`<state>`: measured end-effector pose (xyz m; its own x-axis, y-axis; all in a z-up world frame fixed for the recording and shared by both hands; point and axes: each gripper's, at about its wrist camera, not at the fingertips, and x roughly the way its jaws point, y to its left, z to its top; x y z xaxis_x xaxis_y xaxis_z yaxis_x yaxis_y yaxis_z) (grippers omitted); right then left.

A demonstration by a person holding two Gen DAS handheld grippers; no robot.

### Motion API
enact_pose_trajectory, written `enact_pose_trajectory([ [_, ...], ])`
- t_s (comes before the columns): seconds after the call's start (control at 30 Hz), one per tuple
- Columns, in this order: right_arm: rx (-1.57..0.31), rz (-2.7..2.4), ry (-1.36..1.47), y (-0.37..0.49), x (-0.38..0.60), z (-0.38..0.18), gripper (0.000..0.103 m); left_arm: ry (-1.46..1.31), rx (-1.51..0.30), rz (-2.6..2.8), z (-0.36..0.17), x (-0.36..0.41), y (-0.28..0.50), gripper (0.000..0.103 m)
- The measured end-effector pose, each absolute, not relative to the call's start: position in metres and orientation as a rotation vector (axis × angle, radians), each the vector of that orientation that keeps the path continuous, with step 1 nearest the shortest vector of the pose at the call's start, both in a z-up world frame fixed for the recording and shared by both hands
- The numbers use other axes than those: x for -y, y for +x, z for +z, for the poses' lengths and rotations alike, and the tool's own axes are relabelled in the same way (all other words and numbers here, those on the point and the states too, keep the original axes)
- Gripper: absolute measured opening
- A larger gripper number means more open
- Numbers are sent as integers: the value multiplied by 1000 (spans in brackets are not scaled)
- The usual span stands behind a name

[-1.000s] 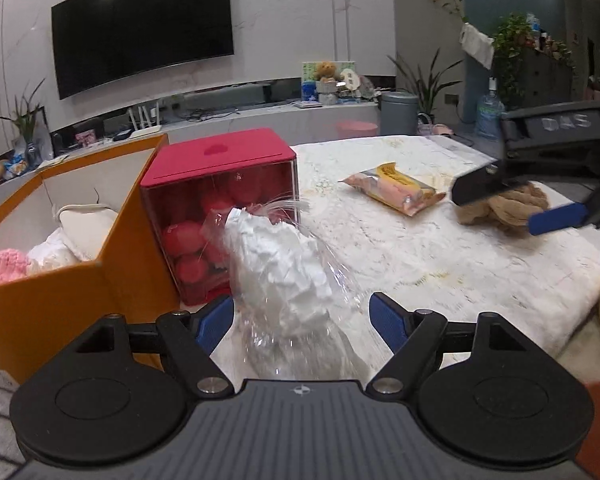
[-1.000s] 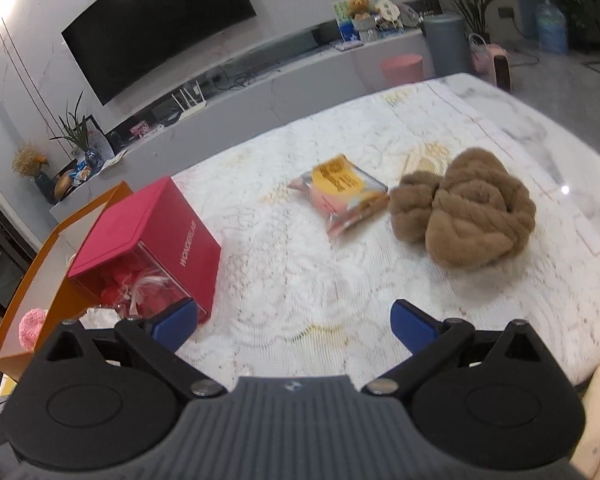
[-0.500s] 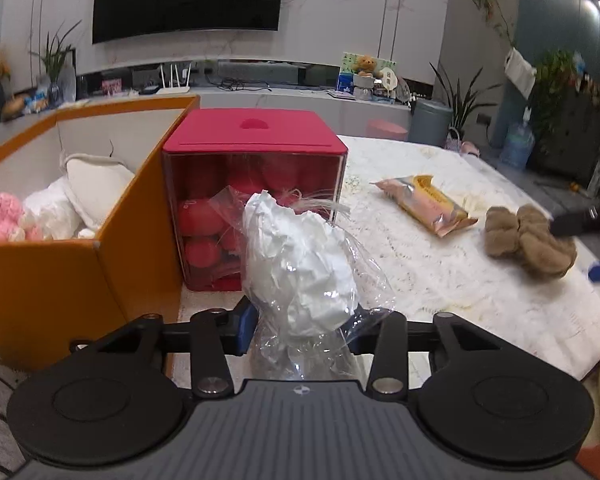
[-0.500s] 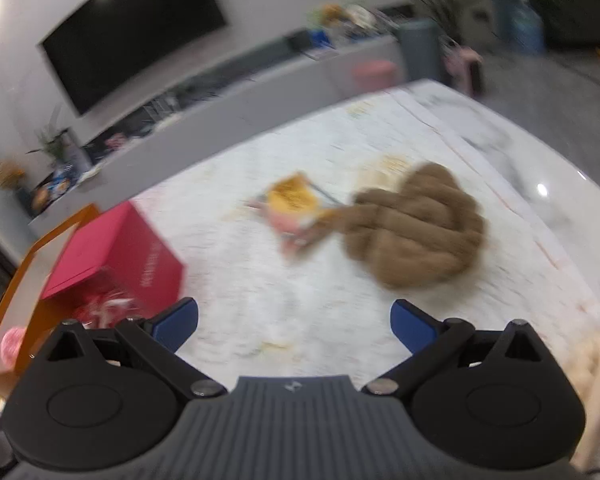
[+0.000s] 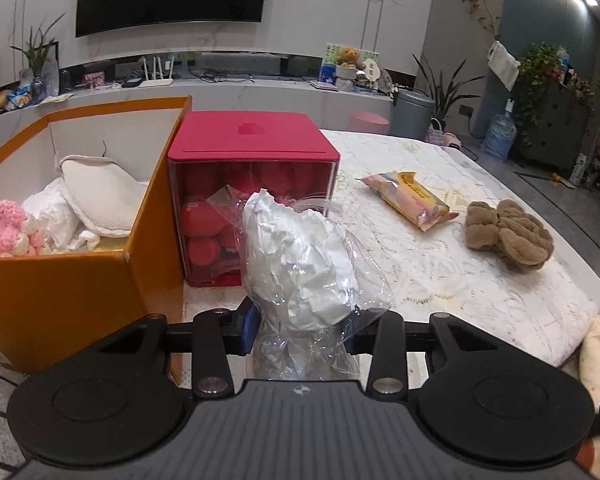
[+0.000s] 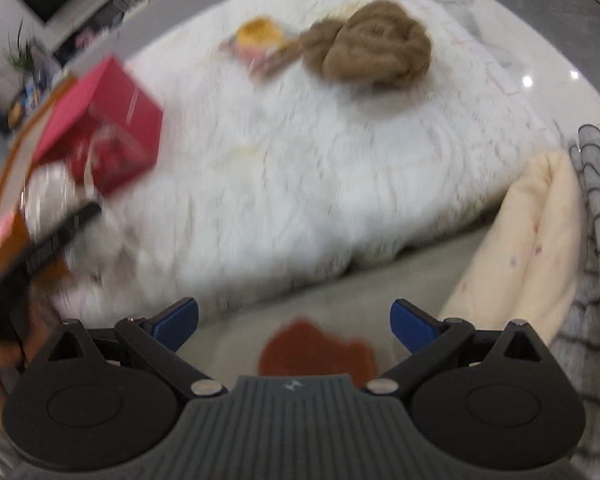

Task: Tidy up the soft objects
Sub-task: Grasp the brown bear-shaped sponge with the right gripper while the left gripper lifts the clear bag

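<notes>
Left wrist view
Left tongs (image 5: pixel 300 330): they have just been closing and now pinch the clear bag of white stuffing (image 5: pixel 298 268) at its low end, so the bag stands up between them.
Why held so: I think a low pinch keeps the puffy top free, so it can be tipped into the box.
Orange box (image 5: pixel 80 280): near left, open on top. A pink knit thing (image 5: pixel 2 230) and a white pillow (image 5: pixel 100 196) already lie inside, so this looks like the home for soft things.
Red box (image 5: pixel 252 160): just right of the orange box and behind the bag, lid on, red balls inside.
Snack packet (image 5: pixel 410 200): far right on the white cover of the counter (image 5: pixel 480 300).
Brown plush knot (image 5: pixel 508 236): right of the packet, not yet put away.

Right wrist view (blurry)
Right tongs (image 6: pixel 294 320): spread wide with nothing between them, pointing down past the near edge of the counter.
Brown plush knot (image 6: pixel 370 52): far, well apart from the tongs. It touches the snack packet (image 6: pixel 256 42) or lies just beside it; the blur hides which.
Left side: the red box (image 6: pixel 116 120), the orange box (image 6: pixel 4 216) and the bag (image 6: pixel 48 196) show at the edge.
Why free: I think these tongs wait for the plush knot.
</notes>
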<state>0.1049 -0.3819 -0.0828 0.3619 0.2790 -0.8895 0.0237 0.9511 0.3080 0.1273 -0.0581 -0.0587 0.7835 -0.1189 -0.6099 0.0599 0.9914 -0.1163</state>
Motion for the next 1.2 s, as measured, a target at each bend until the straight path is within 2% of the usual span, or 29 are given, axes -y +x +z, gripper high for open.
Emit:
enact_pose_trajectory([
  [0.07, -1233, 155, 231, 96, 368, -85, 100, -93, -671, -103, -57, 57, 126, 45],
  [0.17, -1271, 77, 169, 86, 352, -88, 88, -145, -686, -118, -55, 51, 128, 45],
  [0.4, -1306, 13, 45, 73, 332, -110, 90, -209, -664, -148, -49, 42, 125, 45],
  [0.63, -1256, 18, 18, 65, 332, -124, 89, -209, -625, -178, -44, 44, 121, 45],
  [0.77, -1232, 50, 20, 61, 334, -118, 84, -235, -623, -187, -42, 41, 121, 45],
  [1.1, -1057, 119, 78, 59, 331, -69, 83, -288, -577, -285, -26, 32, 115, 45],
  [1.2, -992, 140, 86, 64, 324, -51, 83, -331, -513, -334, -12, 24, 110, 45],
])
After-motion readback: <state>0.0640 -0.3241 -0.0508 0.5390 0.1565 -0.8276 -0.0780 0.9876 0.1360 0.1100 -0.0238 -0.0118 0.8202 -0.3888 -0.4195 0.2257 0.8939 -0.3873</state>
